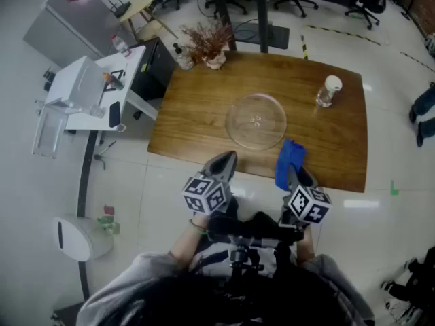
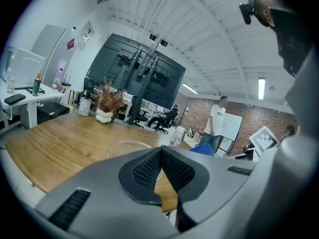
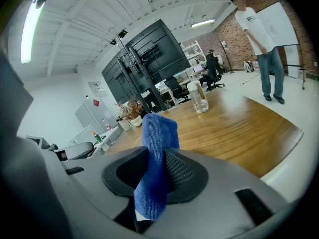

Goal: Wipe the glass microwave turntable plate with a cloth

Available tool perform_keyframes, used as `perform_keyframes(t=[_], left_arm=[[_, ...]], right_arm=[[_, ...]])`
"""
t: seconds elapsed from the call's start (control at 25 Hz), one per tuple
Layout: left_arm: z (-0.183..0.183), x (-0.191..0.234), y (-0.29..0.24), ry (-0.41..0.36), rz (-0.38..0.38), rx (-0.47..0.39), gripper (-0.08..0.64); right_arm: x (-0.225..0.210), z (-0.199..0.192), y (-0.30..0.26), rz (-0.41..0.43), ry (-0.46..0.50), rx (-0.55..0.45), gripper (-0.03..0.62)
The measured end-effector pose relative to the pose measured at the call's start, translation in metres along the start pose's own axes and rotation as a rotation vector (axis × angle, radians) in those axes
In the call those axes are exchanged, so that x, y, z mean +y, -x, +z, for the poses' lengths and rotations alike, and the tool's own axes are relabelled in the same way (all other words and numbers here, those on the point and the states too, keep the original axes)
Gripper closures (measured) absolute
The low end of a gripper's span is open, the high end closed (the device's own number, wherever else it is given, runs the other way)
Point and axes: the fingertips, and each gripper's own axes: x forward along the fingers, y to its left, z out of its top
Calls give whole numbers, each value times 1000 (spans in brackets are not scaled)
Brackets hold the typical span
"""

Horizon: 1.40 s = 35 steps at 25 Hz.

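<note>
The clear glass turntable plate (image 1: 256, 119) lies flat in the middle of the wooden table (image 1: 197, 114); in the left gripper view the plate (image 2: 127, 146) shows just beyond the jaws. My right gripper (image 1: 293, 170) is shut on a blue cloth (image 1: 289, 161), which stands up between the pads (image 3: 179, 169) as a folded strip (image 3: 157, 153). It hovers at the table's near edge, right of the plate. My left gripper (image 1: 226, 161) is shut with nothing in it, at the near edge just short of the plate.
A glass jar with a white lid (image 1: 329, 91) stands at the table's far right. A dried-flower vase (image 1: 213, 54) sits at the far left corner. A white side desk (image 1: 95, 90) stands left of the table. A person (image 3: 261, 44) stands beyond the right end.
</note>
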Motion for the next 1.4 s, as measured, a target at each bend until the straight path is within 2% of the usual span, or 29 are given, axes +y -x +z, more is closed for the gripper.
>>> perform_keyframes(t=[0.16, 0.28, 0.44, 0.6, 0.76, 0.88, 0.92, 1.0, 1.12, 1.24, 1.36, 1.4], left_arm=[[-2, 30, -16, -6, 24, 42, 560], [-4, 55, -35, 3, 13, 85, 560], [-4, 101, -60, 25, -3, 185, 560], [-18, 143, -82, 41, -30, 300, 560], [-43, 173, -95, 53, -50, 419, 560], [-59, 180, -106, 95, -97, 491, 558], [-65, 181, -110, 119, -118, 514, 540], [-74, 179, -116, 170, -163, 573, 433], [-81, 180, -123, 214, -201, 644, 431], [-82, 181, -127, 245, -208, 676, 432], [-82, 184, -132, 276, -199, 696, 497], [-82, 185, -133, 288, -196, 699, 499]], right_arm=[[-1, 4, -16, -33, -17, -11, 474], [-5, 12, -32, -78, -39, -30, 474], [9, 24, -53, -124, -73, -50, 474], [33, 32, -83, -151, -60, -41, 474], [59, 28, -117, -155, -6, 13, 474], [70, 26, -140, -172, 48, 53, 474], [73, 25, -147, -179, 69, 68, 474], [78, 27, -161, -183, 109, 94, 474], [87, 37, -184, -185, 173, 120, 474], [95, 46, -207, -183, 243, 143, 474], [107, 52, -234, -163, 310, 175, 474], [112, 52, -243, -150, 331, 187, 474]])
